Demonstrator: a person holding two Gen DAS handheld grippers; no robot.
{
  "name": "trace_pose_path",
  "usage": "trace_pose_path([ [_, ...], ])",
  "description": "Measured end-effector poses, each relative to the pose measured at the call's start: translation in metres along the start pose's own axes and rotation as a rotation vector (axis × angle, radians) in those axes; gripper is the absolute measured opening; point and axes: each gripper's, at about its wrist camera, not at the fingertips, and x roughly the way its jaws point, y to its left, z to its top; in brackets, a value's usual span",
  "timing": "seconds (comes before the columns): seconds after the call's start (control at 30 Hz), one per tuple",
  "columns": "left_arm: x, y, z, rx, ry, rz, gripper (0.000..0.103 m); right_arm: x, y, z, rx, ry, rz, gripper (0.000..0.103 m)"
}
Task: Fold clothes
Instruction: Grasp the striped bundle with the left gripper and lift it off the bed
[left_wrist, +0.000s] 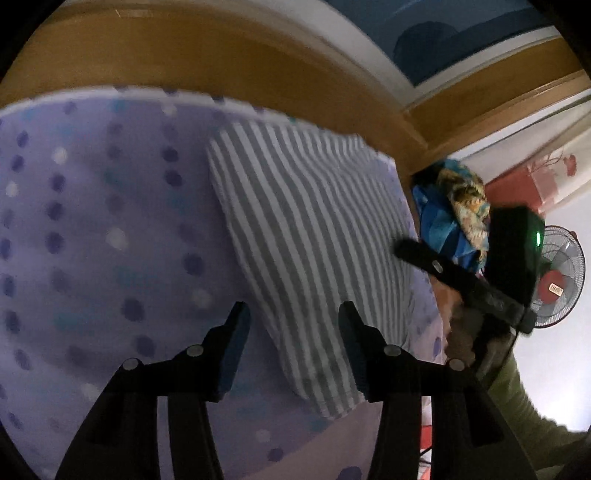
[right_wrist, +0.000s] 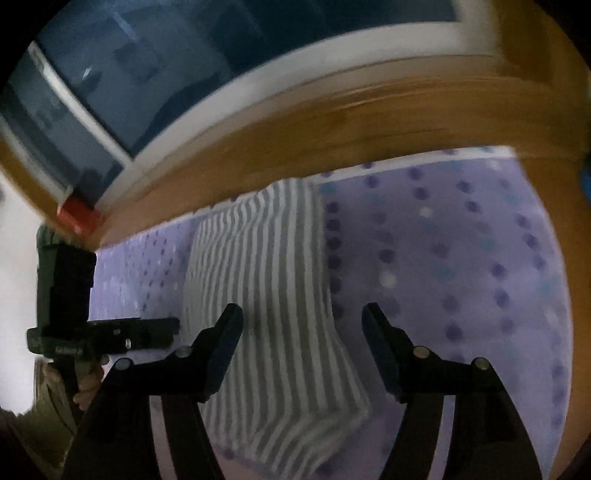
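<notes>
A grey-and-white striped garment (left_wrist: 306, 236) lies folded into a long strip on the purple dotted bedsheet (left_wrist: 92, 221). My left gripper (left_wrist: 293, 325) hovers open over the strip's near end, with striped cloth showing in the gap and nothing pinched. In the right wrist view the same garment (right_wrist: 269, 295) runs away from me, and my right gripper (right_wrist: 303, 321) stands open over it, its left finger above the cloth and its right finger above the bare sheet (right_wrist: 461, 258). Each view shows the other tool's fingers (left_wrist: 410, 254) (right_wrist: 166, 326) beside the garment.
A wooden bed frame (left_wrist: 184, 55) (right_wrist: 332, 122) borders the far side of the sheet. A heap of colourful cloth (left_wrist: 454, 206) and a standing fan (left_wrist: 557, 284) sit past the bed's corner. A person's hand and olive sleeve (right_wrist: 55, 398) hold the left tool.
</notes>
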Motion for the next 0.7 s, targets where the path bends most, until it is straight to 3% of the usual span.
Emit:
trace_pose_path([
  [0.07, 0.011, -0.005, -0.005, -0.003, 0.015, 0.012, 0.05, 0.014, 0.002, 0.008, -0.044, 0.029, 0.02, 0.068],
  [0.2, 0.015, -0.014, -0.012, -0.013, -0.039, 0.042, 0.054, 0.037, -0.004, 0.016, -0.069, 0.082, 0.097, 0.066],
  [0.23, 0.015, -0.014, -0.013, -0.024, -0.046, 0.035, 0.052, 0.042, -0.007, 0.017, -0.05, 0.098, 0.143, 0.061],
  [0.27, 0.014, -0.014, -0.015, -0.032, -0.054, 0.019, 0.041, 0.044, -0.009, 0.017, -0.038, 0.11, 0.174, 0.056],
  [0.33, 0.011, -0.019, -0.019, -0.027, -0.076, 0.011, 0.031, 0.046, -0.009, 0.017, -0.055, 0.114, 0.2, 0.052],
  [0.4, 0.005, -0.029, -0.025, 0.005, -0.109, 0.036, 0.027, 0.04, -0.006, 0.018, -0.088, 0.116, 0.247, 0.038],
  [0.47, -0.007, -0.039, -0.033, 0.006, -0.145, 0.032, 0.027, 0.035, -0.001, 0.022, -0.108, 0.118, 0.303, 0.035],
  [0.57, -0.029, -0.054, -0.049, -0.003, -0.191, 0.015, 0.027, 0.026, 0.029, 0.028, -0.239, 0.134, 0.374, 0.034],
  [0.7, -0.059, -0.069, -0.085, 0.001, -0.267, 0.098, 0.027, 0.021, 0.079, 0.036, -0.424, 0.175, 0.477, 0.034],
])
